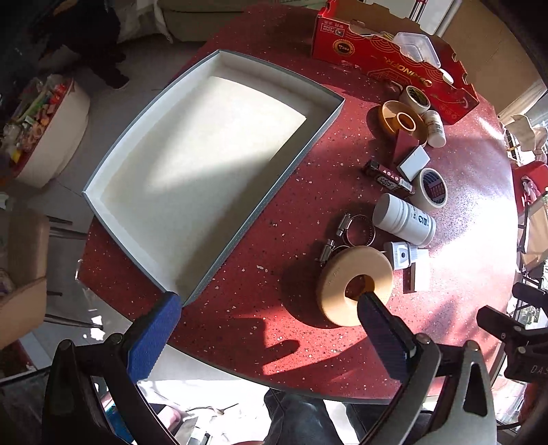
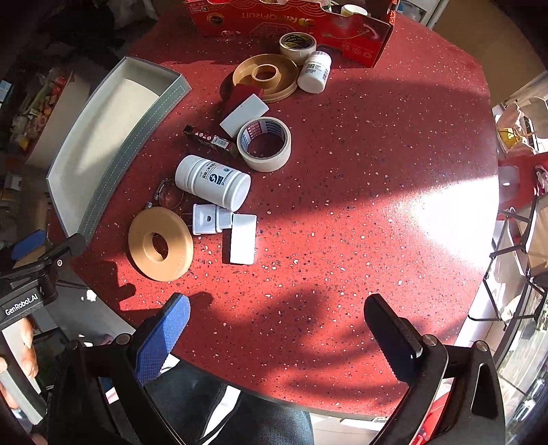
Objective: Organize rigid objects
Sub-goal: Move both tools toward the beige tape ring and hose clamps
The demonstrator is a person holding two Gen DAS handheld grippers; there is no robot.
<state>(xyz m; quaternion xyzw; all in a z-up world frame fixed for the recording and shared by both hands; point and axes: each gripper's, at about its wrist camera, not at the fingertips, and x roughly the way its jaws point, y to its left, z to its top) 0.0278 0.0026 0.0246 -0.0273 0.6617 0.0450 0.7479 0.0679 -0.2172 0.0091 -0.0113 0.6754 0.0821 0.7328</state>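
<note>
An empty grey box with a white lining lies on the red speckled table. Right of it lie a tan ring, a white bottle on its side, hose clamps, a white plug, a white block, a tape roll, a dark small pack and a gold ring dish. My left gripper hovers open by the tan ring. My right gripper hangs open over bare table.
A red cardboard carton stands at the table's far side, with a second tape roll and a small white bottle before it. A person's legs are at the near edge. Chairs stand right of the table.
</note>
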